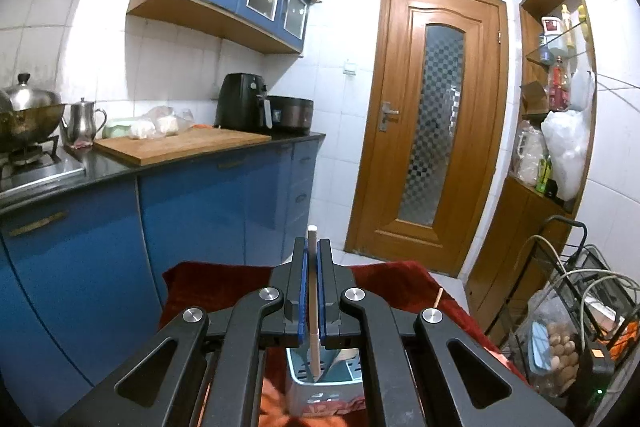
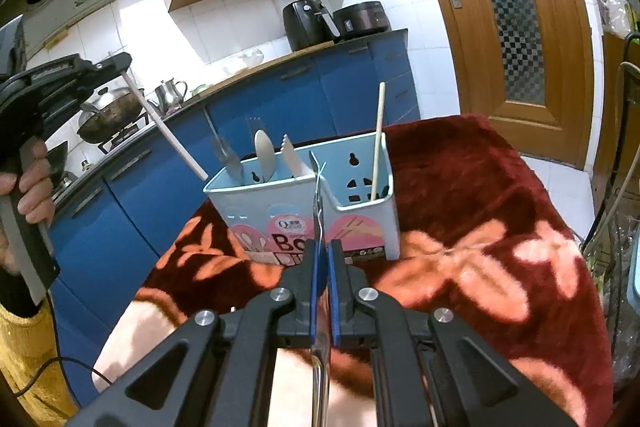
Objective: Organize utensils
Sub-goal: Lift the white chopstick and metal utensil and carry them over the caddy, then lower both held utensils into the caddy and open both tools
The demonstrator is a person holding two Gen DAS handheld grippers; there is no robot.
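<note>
Clamped between the blue pads of my right hand-held gripper (image 2: 320, 251) is a thin metal utensil (image 2: 319, 203), seen edge-on, so I cannot tell what kind it is; its handle runs back under the camera and its tip rises to the divider of the utensil holder (image 2: 280, 203). That pale blue two-compartment holder stands on the surface, which is draped in a dark red blanket (image 2: 480, 227) with an orange flower pattern. Its left compartment holds a metal fork (image 2: 224, 151), a spoon (image 2: 264, 155) and a serrated knife (image 2: 294, 159), all upright; its right compartment holds a wooden chopstick (image 2: 377, 143) leaning against the back wall. My left hand-held gripper (image 1: 313, 251) is clenched on a pale chopstick (image 1: 313, 303), which it holds nearly upright above the holder, the lower tip just over the left compartment's rim in the right wrist view. Beyond the surface run blue cabinets (image 1: 208, 203) under a dark counter carrying a wooden cutting board (image 1: 180, 145), a black air fryer (image 1: 242, 103) and a steel kettle (image 1: 82, 121). A wooden door (image 1: 424, 123) stands at the far wall.
</note>
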